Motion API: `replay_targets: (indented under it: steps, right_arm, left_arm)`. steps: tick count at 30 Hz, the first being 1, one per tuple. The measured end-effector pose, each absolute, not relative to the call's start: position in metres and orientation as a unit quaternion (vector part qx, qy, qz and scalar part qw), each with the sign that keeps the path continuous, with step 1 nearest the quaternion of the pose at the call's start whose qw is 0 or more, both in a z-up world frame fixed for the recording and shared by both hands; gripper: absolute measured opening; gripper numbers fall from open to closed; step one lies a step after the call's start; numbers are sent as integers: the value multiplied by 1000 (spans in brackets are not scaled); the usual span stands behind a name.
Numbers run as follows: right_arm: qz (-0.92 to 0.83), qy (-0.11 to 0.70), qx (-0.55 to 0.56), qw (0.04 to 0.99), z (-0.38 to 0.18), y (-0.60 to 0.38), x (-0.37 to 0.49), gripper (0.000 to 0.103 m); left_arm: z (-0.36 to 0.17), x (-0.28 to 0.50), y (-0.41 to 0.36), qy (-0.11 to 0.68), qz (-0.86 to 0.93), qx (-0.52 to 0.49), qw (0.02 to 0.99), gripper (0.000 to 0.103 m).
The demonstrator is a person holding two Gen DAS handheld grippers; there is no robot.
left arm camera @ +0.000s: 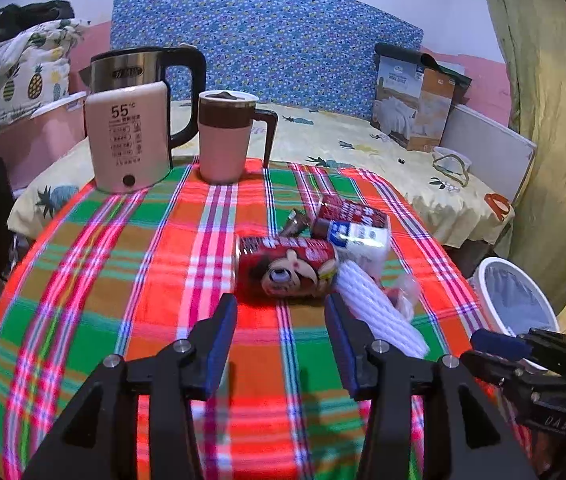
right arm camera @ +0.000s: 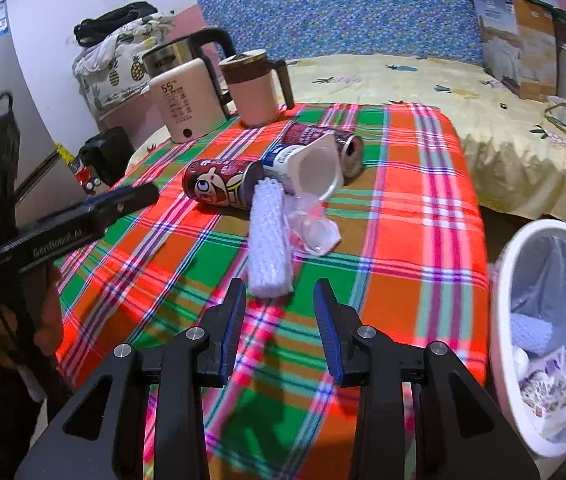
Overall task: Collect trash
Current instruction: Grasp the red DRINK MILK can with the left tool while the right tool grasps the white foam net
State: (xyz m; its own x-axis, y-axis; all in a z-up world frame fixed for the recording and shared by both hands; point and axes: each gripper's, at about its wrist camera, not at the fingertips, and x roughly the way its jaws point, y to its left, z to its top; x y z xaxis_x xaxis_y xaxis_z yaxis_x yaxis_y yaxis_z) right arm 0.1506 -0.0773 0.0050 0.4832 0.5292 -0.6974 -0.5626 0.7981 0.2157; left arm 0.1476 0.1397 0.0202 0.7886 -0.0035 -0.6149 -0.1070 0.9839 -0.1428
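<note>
Trash half collected — wrappers already lay in white bin [right arm camera: 501,292], frame's right edge. Cartoon can [left arm camera: 287,266], foam sleeve [right arm camera: 269,240], yogurt cup [right arm camera: 315,164] remained mid-desk [right arm camera: 423,216]. Left hand-held gripper [left arm camera: 281,306] and right hand-held gripper [right arm camera: 279,290] — both spread, empty.

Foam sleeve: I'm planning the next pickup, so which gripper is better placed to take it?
Right. The right gripper is open and lined up just short of the foam sleeve. The left gripper faces the cartoon can instead.
</note>
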Motion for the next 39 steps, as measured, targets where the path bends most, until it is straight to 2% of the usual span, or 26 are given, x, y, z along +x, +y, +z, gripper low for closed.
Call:
replay_targets:
  steps: [12,18,25,29,34,39]
  right_arm:
    - [319,417,-39,850,-13,-54,167,38]
    - [311,425,-44,849,-19,-51,174,38]
    - [316,431,-40,844,-22,-51,177,38]
    - [318,426,-37,846,-19,-54,175,30]
    - [317,423,-31,848,-18,-60,173,25]
    - [315,420,-28,851,-15,-67,167,21]
  left_arm:
    - [24,207,157,319,-23,-36,947,51]
    - [13,243,161,343,-90,-25,935,54]
    - [5,234,155,358,-134,-2,924,56]
    - [5,219,142,363,-162,27,917,58]
    - [0,205,124,373,-179,68,908,59]
    - [-8,197,117,381,-177,58,905,59]
